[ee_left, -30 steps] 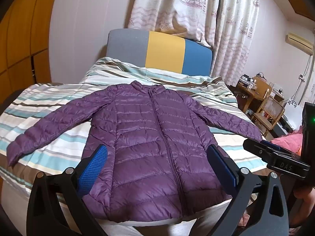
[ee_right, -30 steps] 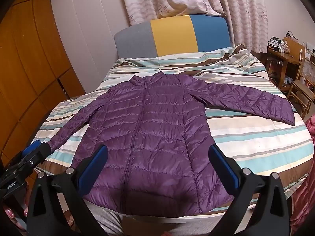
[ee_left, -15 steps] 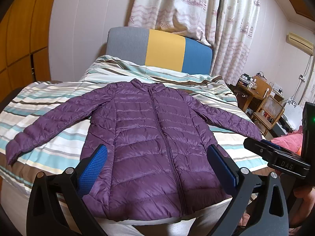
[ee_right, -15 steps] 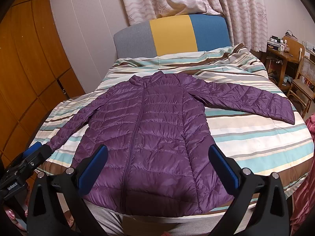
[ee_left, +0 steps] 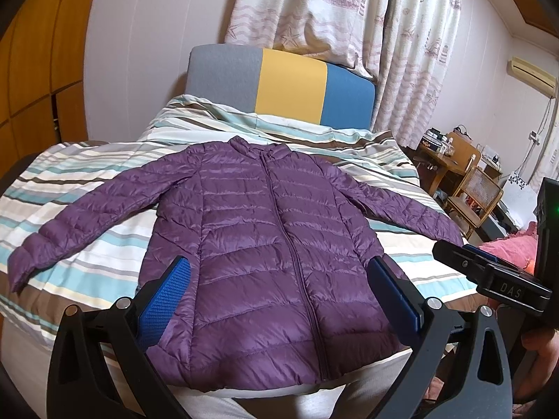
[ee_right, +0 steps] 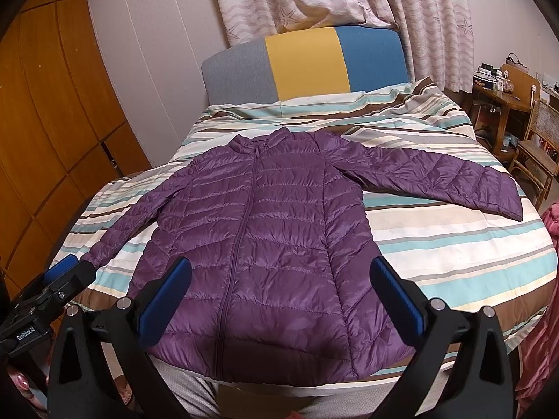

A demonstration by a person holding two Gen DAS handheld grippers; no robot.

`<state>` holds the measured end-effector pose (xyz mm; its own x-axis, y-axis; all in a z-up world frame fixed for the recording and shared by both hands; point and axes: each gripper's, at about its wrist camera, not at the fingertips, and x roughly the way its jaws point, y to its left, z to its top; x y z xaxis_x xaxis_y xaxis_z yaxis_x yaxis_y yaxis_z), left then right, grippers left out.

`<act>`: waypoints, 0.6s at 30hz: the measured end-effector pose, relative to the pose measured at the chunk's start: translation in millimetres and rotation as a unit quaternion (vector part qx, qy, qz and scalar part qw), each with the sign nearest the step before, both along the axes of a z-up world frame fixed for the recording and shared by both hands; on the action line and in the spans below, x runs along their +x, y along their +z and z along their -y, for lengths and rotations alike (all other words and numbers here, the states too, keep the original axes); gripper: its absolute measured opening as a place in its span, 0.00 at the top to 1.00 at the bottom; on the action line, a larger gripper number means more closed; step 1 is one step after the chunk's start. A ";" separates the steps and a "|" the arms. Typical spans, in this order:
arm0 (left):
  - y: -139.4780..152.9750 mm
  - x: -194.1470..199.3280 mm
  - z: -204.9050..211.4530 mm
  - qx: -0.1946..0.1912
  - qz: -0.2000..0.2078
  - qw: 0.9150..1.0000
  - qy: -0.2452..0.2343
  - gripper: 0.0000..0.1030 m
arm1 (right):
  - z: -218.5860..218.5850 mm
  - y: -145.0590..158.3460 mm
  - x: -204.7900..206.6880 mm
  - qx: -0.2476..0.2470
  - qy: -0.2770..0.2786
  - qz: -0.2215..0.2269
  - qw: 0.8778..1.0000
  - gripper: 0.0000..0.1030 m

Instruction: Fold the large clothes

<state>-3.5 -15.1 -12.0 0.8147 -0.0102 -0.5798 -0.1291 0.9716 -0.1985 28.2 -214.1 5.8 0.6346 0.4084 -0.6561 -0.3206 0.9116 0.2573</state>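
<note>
Jacket: a purple quilted puffer jacket point(ee_left: 265, 251) lies flat and face up across the middle of both views, zipped shut, collar toward the top of the frame, hem at the near edge of the bed.
Sleeves: both spread outward; one cuff reaches the left edge of the left wrist view, the other the right side of the right wrist view.
Bed: a striped cover point(ee_left: 87, 181) in teal, brown and cream lies under the jacket; a headboard point(ee_left: 279, 87) in grey, yellow and blue panels stands at upper centre.
Left gripper point(ee_left: 279, 296): at the bottom of its own view, blue pads wide apart, holding nothing, above the jacket's lower half.
Right gripper point(ee_right: 279, 296): likewise spread wide and empty, low in its own view, over the hem area.
Surroundings: patterned curtains point(ee_left: 349, 17) at the top, wooden wardrobe point(ee_right: 52, 122) at the left, a desk and chair point(ee_left: 471, 192) at the right.
</note>
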 end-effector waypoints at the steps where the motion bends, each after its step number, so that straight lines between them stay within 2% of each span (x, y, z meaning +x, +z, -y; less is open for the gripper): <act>1: -0.7 -0.2 1.4 0.000 -0.001 1.000 0.000 0.03 | 0.1 0.2 -0.2 0.000 -0.001 0.000 1.000 0.02; 18: 0.0 4.0 -2.5 -0.005 -0.008 1.000 -0.005 0.03 | 0.8 2.9 1.1 -0.001 0.000 -0.004 1.000 0.02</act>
